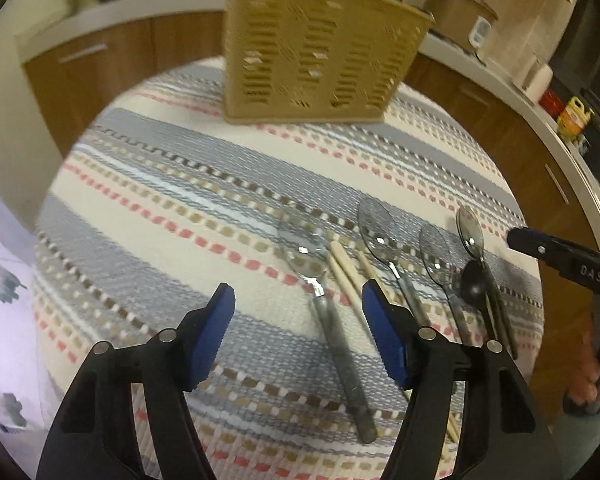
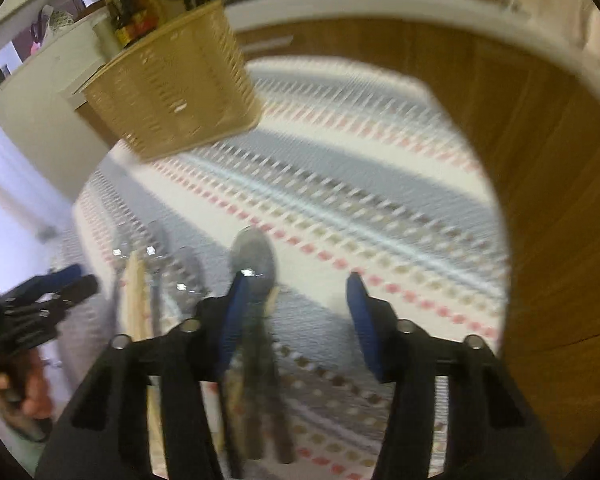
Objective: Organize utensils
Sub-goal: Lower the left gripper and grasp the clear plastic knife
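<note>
A tan slotted utensil basket (image 1: 316, 60) stands at the far side of the striped tablecloth (image 1: 160, 200); it also shows in the right wrist view (image 2: 176, 84). Several clear plastic spoons (image 1: 304, 252), a small black spoon (image 1: 474, 284) and wooden chopsticks (image 1: 346, 268) lie side by side on the cloth. My left gripper (image 1: 298, 312) is open, hovering above the nearest spoon's handle. My right gripper (image 2: 296, 300) is open and empty over the cloth, its left finger beside a spoon (image 2: 254, 260). Its tip shows in the left wrist view (image 1: 540, 246).
The table is round, with wooden cabinets (image 1: 100, 64) and a white counter behind it. On the counter are a pot (image 1: 460, 12), bottles (image 1: 572, 116) and jars. The right wrist view is motion blurred.
</note>
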`<state>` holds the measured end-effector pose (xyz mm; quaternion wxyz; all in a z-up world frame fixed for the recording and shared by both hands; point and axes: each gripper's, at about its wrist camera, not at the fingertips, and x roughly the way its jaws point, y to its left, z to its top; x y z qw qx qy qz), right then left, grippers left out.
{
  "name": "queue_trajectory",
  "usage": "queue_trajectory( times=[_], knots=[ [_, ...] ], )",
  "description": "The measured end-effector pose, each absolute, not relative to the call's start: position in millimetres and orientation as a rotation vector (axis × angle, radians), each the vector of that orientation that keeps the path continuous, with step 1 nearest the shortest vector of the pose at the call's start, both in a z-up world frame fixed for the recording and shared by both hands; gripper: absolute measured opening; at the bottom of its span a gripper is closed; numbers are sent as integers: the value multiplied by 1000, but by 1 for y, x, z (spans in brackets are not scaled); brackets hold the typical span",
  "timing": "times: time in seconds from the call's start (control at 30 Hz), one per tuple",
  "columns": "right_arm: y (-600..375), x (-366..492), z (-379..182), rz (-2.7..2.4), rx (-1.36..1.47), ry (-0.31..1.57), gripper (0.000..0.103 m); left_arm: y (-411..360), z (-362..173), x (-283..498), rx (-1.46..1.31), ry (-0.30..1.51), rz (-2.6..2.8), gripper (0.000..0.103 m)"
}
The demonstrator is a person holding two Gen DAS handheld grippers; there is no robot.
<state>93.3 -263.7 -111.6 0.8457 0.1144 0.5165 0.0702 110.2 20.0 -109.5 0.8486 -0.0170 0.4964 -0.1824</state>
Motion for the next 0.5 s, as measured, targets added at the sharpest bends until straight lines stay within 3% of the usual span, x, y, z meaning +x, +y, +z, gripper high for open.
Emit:
queue_trajectory(
  times=[0.17,0.27,0.4,0.5],
  knots=[
    [-242,100,-118,198,174,1179,27,9,-127,126,8,1101,-357,38],
    [-231,104,-126,193,133,1208,20,-5,-130,132,59,1096,-334,37],
    [-216,114,-133,196,84,1233,19,-20,-127,137,134,1088,-305,36],
    [-207,121,-133,193,54,1231,10,-24,-127,142,167,1077,-285,28]
  ],
)
